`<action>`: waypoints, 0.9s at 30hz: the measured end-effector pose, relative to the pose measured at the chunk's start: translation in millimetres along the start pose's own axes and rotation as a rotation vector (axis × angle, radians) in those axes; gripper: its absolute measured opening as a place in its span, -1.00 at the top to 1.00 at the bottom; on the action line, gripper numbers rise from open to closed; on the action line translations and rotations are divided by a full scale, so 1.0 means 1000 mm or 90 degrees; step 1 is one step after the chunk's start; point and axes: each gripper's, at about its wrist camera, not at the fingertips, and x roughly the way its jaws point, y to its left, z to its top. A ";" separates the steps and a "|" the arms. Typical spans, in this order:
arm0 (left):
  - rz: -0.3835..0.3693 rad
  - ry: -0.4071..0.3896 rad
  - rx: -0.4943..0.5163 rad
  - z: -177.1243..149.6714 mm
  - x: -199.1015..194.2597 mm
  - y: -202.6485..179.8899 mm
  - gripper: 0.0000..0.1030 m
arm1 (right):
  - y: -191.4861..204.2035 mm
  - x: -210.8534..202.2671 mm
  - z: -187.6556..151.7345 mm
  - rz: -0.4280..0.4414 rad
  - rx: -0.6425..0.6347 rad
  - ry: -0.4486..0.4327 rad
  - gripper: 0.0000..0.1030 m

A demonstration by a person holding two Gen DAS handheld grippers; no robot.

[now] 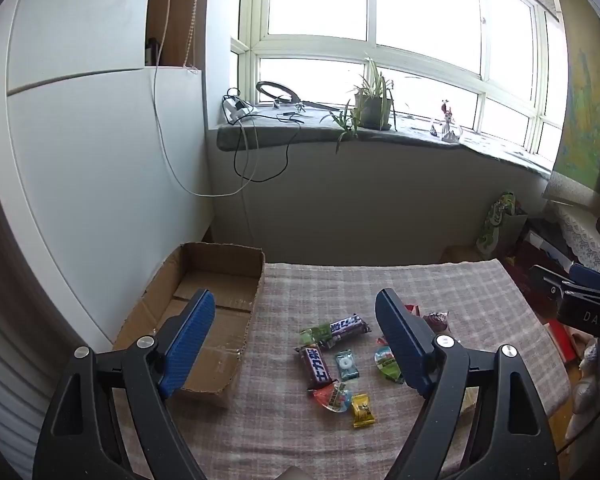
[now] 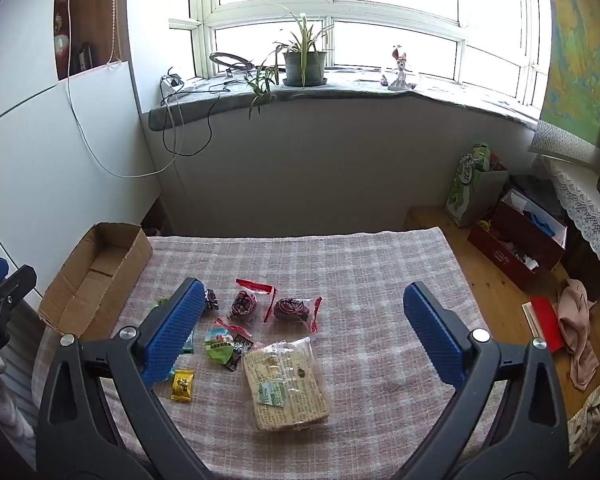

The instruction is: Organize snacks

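1. The cardboard box (image 1: 216,320) sits at the table's (image 2: 360,264) left edge, holding nothing visible.
2. The snacks lie loose on the table right of the box: chocolate bars (image 1: 348,326), a yellow candy (image 1: 363,410), a cracker pack (image 2: 286,384).
3. The left gripper (image 1: 296,344) and right gripper (image 2: 300,336) hover spread apart, holding nothing.

Windowsill: I see a potted plant (image 2: 304,65), a ring light (image 1: 279,92) and, possibly, a rabbit figurine (image 2: 398,69).
Floor: red box (image 2: 518,240).
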 end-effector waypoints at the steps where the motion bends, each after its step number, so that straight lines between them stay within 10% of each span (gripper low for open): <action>1: -0.001 0.000 -0.001 0.000 0.000 0.001 -0.61 | 0.000 0.000 0.000 0.000 0.000 0.001 -0.97; 27: 0.003 0.003 -0.005 0.000 0.000 0.001 -0.61 | 0.003 0.005 -0.004 0.003 -0.002 0.011 -0.97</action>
